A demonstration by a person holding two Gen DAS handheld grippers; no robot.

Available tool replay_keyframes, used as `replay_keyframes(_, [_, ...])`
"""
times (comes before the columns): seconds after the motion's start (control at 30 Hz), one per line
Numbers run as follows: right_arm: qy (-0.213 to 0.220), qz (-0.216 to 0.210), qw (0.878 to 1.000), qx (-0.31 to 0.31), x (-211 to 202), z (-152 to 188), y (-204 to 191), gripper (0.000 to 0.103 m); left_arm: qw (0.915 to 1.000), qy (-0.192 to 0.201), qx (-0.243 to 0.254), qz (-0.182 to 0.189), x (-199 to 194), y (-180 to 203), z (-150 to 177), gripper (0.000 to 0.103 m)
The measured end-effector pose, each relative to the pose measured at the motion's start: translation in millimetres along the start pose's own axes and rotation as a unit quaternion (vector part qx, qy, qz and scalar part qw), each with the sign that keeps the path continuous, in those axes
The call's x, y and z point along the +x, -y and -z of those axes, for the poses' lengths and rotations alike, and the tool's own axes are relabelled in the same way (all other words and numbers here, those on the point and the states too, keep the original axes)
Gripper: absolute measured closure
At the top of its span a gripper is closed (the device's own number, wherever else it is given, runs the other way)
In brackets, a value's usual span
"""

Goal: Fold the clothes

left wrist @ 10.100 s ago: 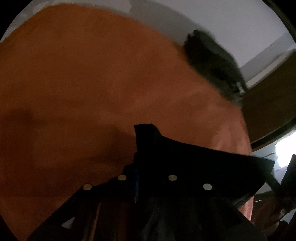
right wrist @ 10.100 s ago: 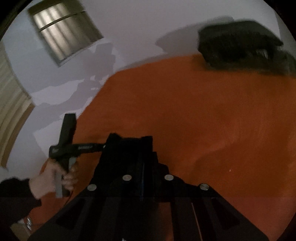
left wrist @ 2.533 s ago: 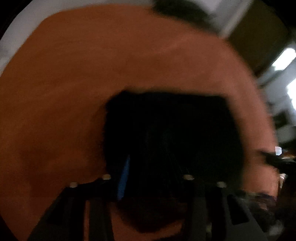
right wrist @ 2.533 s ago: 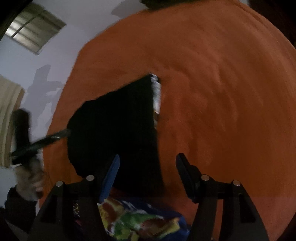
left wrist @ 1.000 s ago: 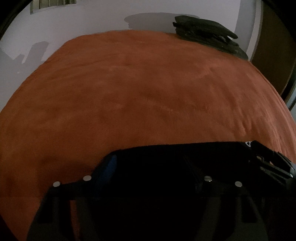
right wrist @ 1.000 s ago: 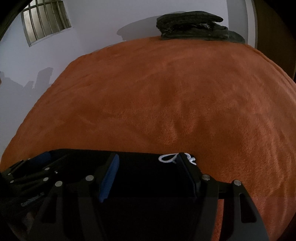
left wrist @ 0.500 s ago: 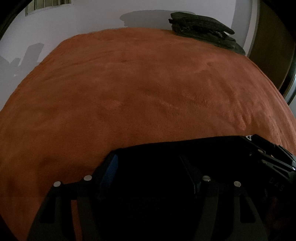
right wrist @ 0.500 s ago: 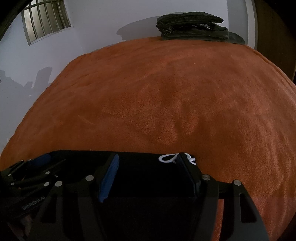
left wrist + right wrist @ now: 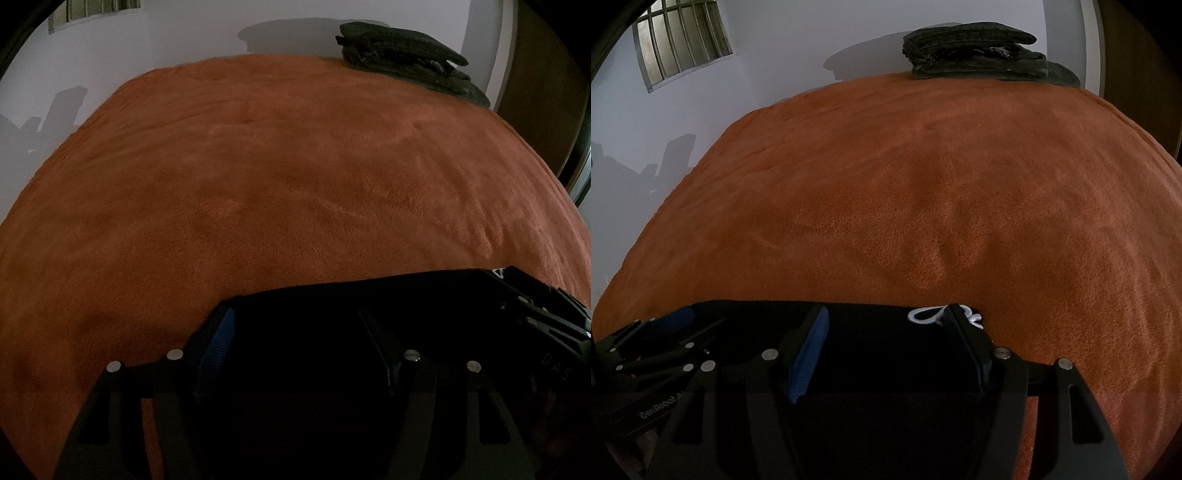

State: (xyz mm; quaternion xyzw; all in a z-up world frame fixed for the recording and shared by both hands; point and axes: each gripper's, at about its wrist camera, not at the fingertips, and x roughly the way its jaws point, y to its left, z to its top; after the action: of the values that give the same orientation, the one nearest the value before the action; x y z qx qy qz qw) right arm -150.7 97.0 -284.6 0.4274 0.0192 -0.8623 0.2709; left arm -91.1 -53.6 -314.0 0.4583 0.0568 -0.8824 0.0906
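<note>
2 grippers' jaws apart, black garment [image 9: 886, 354] btwn, orange blanket [image 9: 923, 184]

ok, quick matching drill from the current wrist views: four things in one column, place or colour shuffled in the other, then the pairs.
Things:
1. black garment
2. blanket
3. stack of dark folded clothes
4. barred window

Descriptions:
A. orange, covers the bed
B. in the wall, upper left of the right wrist view
C. far edge of the bed, by the wall
D. near edge, between the grippers' fingers

Pairs: 1-D, 2-A, 3-C, 4-B
</note>
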Motion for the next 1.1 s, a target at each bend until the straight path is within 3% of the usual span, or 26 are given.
replay_keyframes(0.17, [0.005, -0.014, 1.000, 0.010, -3.4, 1.7, 4.8, 0.039, 0.9997, 0.002, 0.023, -0.005, -15.6, 6.9, 2.6, 0.034])
replay_keyframes(0.3, [0.017, -0.037, 0.999, 0.002, -20.6, -0.4, 6.3, 0.039, 0.9998, 0.006, 0.010, -0.016, -35.5, 1.4, 11.3, 0.024])
replay_keyframes(0.43, [0.045, -0.051, 0.998, -0.018, -62.4, -3.8, 5.5, 0.039, 0.9989, 0.016, -0.014, 0.041, -67.8, -9.6, 21.8, 0.024])
replay_keyframes(0.53, [0.004, -0.036, 0.999, -0.027, -75.7, -0.6, 1.8, 0.040, 0.9995, 0.004, -0.004, 0.030, -82.1, -14.9, 32.0, 0.024])
replay_keyframes(0.6, [-0.047, -0.047, 0.998, -0.021, -74.3, 7.3, 3.5, 0.058, 0.9996, -0.021, -0.003, 0.021, -85.4, -25.1, 40.9, 0.024])
replay_keyframes(0.67, [-0.084, -0.060, 0.995, -0.013, -75.6, 17.3, 9.2, 0.066, 0.9989, -0.041, -0.005, 0.020, -90.3, -38.9, 51.3, 0.024])
replay_keyframes(0.77, [-0.119, -0.078, 0.990, -0.003, -85.7, 32.1, 23.2, 0.070, 0.9983, -0.052, -0.005, 0.027, -105.1, -58.2, 66.5, 0.024])
replay_keyframes(0.87, [-0.114, -0.130, 0.984, 0.034, -112.9, 38.6, 45.7, 0.070, 0.9976, -0.059, 0.010, 0.034, -120.1, -67.7, 78.8, 0.024])
replay_keyframes(1.1, [-0.164, -0.135, 0.977, 0.027, -133.2, 62.3, 51.7, 0.070, 0.9956, -0.064, 0.026, 0.064, -134.9, -60.2, 85.5, 0.024])
